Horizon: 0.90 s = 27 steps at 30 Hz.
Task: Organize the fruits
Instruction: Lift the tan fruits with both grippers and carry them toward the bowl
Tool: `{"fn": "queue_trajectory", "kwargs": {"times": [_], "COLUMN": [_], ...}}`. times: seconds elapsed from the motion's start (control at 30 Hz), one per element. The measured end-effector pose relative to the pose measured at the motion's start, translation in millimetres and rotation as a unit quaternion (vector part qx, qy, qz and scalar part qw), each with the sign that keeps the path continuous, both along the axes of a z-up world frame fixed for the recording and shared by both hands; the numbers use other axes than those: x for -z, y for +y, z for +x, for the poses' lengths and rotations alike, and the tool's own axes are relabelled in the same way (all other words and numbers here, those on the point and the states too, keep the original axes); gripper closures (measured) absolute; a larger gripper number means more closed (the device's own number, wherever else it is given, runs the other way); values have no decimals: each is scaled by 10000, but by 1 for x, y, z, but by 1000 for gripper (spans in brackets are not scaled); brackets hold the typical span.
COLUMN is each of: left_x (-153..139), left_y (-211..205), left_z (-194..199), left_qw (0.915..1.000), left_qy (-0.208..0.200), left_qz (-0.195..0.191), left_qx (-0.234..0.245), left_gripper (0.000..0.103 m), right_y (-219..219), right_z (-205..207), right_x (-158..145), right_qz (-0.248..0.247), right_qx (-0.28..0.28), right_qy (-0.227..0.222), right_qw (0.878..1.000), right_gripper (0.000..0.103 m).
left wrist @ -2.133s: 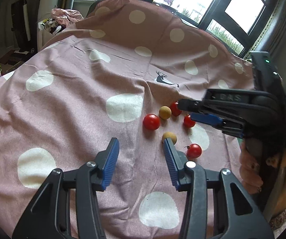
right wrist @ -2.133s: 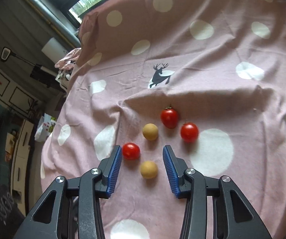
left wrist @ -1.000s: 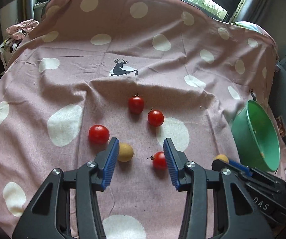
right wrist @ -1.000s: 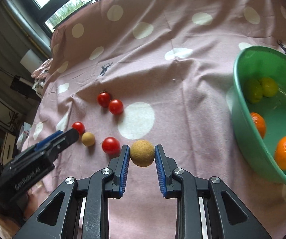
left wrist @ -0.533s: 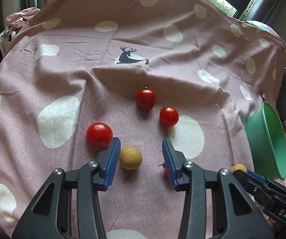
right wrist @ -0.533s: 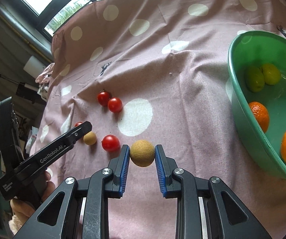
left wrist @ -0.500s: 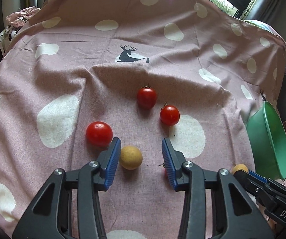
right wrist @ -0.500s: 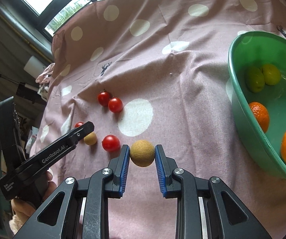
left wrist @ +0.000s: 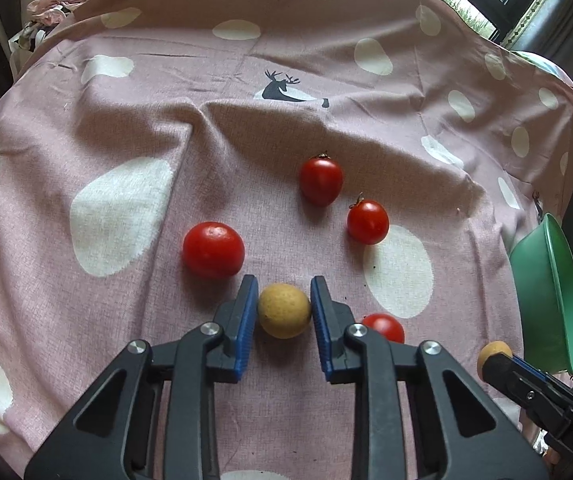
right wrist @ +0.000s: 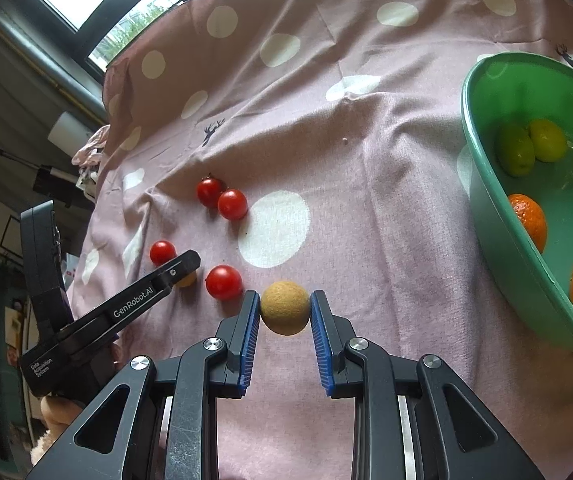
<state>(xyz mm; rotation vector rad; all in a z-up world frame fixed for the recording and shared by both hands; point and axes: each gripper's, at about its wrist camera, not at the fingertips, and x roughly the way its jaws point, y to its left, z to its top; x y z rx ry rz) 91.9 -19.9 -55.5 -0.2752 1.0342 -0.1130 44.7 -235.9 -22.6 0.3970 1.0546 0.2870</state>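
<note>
both grippers grip tan longans: left gripper (left wrist: 283, 312) pinches longan (left wrist: 284, 311) on the cloth (left wrist: 126, 140); lifting carelessly could nudge the cherry tomato (left wrist: 382, 326) just beside its fingers (left wrist: 246, 312).

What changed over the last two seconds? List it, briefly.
The left gripper came down and its jaws have just closed on a tan fruit. The right gripper picked up the other tan fruit. Four tomatoes and the green bowl stayed put.
</note>
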Motion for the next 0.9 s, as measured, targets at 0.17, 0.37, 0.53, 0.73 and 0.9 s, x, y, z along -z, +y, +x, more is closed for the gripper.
{"fn": "queue_trajectory", "kwargs": {"times": [0.17, 0.37, 0.53, 0.73, 0.9], "left_x": [-9, -34, -58, -87, -106], "left_y": [-6, -22, -31, -47, -65], "left_z": [-6, -22, -39, -62, -78], "left_qw": [9998, 9977, 9946, 9879, 9816], "left_qy": [-132, -545, -895, -1384, -1705], "left_qz": [104, 216, 132, 87, 69], "left_qx": [117, 347, 509, 696, 862], "left_gripper": [77, 76, 76, 76, 76], "right_y": [1, -2, -7, -17, -32], "right_z": [0, -2, -6, -13, -21], "right_x": [0, -5, -12, -29, -47], "right_qz": [-27, -17, 32, 84, 108], "right_qx": [8, 29, 73, 167, 339], "right_qy": [-22, -96, -178, -380, -638], "right_qw": [10000, 9999, 9998, 9991, 9973], "right_gripper": [76, 76, 76, 76, 75]}}
